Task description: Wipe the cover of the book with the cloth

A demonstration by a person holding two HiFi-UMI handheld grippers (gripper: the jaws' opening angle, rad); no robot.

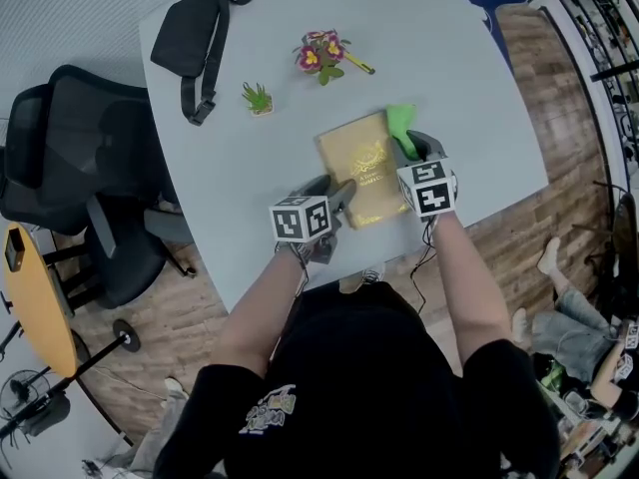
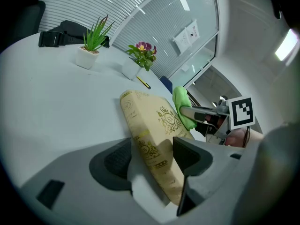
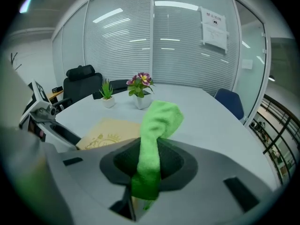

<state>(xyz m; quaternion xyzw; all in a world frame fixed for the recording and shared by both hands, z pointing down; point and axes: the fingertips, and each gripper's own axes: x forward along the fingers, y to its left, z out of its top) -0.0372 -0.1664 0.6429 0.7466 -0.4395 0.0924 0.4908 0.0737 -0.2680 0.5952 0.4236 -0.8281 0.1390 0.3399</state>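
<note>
While the left claw (image 1: 339, 197) pinches the golden book (image 1: 361, 166) on the table (image 1: 429, 53), the right claw (image 1: 415, 147) clamps a green cloth (image 1: 402, 121) at its far corner

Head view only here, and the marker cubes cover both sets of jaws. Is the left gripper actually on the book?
Observer: Yes. The left gripper view shows the left gripper with its jaws closed on the near end of the book, one pad on each side.
Operator: What's in the right?
Observer: The right gripper is shut on the green cloth. The cloth's free end sticks out past the jaws in a bunch.
Operator: Is the cloth flat on the cover?
Observer: No. In the right gripper view the cover lies to the left of the cloth, and the bunched end is not spread over it. I cannot tell whether they touch.
</note>
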